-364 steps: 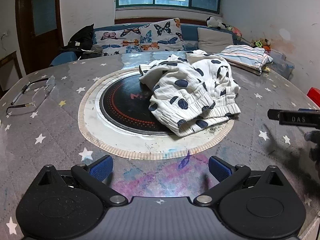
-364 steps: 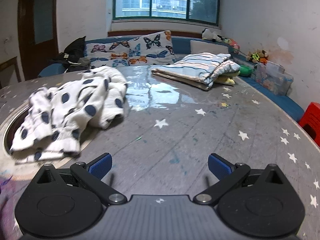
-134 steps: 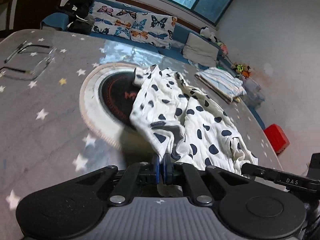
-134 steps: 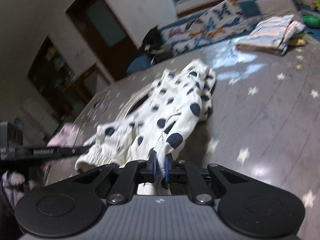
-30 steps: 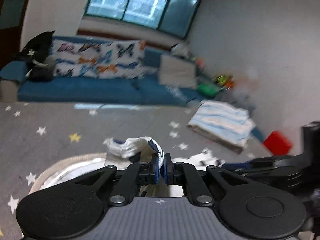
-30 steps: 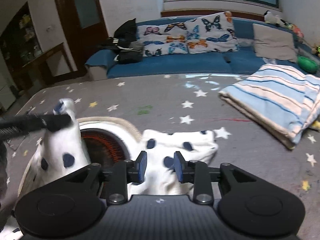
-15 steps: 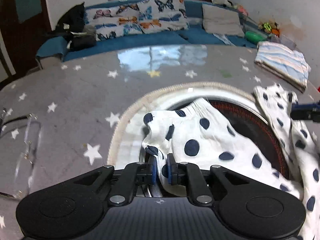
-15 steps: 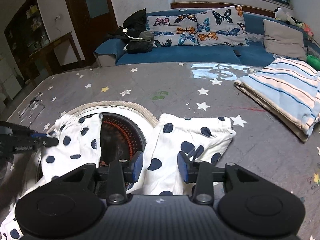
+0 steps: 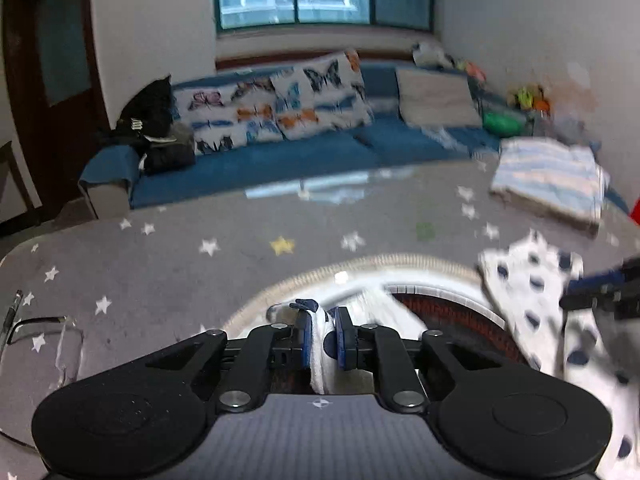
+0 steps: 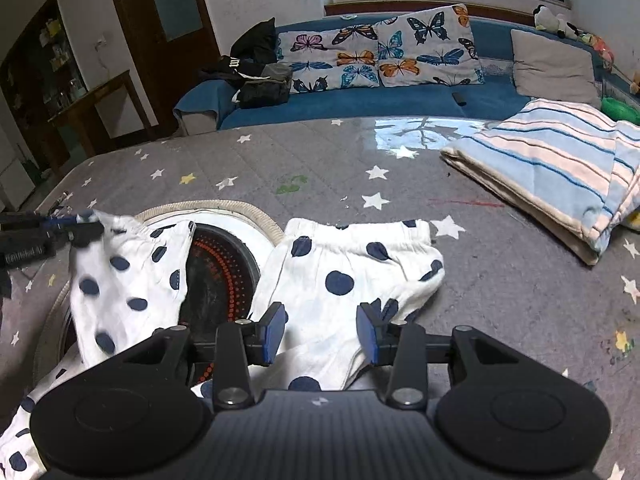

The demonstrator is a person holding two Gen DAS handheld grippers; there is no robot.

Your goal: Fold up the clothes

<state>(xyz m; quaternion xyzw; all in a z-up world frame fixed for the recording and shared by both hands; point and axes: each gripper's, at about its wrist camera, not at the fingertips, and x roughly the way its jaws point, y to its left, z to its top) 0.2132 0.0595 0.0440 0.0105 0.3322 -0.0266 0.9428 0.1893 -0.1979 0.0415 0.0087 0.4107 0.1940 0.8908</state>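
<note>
White trousers with dark blue dots (image 10: 340, 276) lie spread on the grey star-patterned table, both legs pointing away from me across the round hob. My left gripper (image 9: 322, 334) is shut on the hem of the left leg (image 9: 320, 356); it also shows in the right wrist view (image 10: 86, 220) pinching that leg's far corner. My right gripper (image 10: 320, 334) is open and empty, hovering just above the right leg. The right leg (image 9: 532, 304) shows in the left wrist view, with the right gripper's fingers (image 9: 596, 288) at the frame's right edge.
A round black hob with a white ring (image 10: 224, 264) is set in the table under the trousers. A folded striped blanket (image 10: 560, 168) lies at the far right. Glasses (image 9: 36, 336) lie at the left. A blue sofa with butterfly cushions (image 10: 380, 56) stands behind the table.
My right gripper has opened wider and let go of the right leg. My left gripper has tilted up, still pinching the left leg's hem; its view is motion-blurred.
</note>
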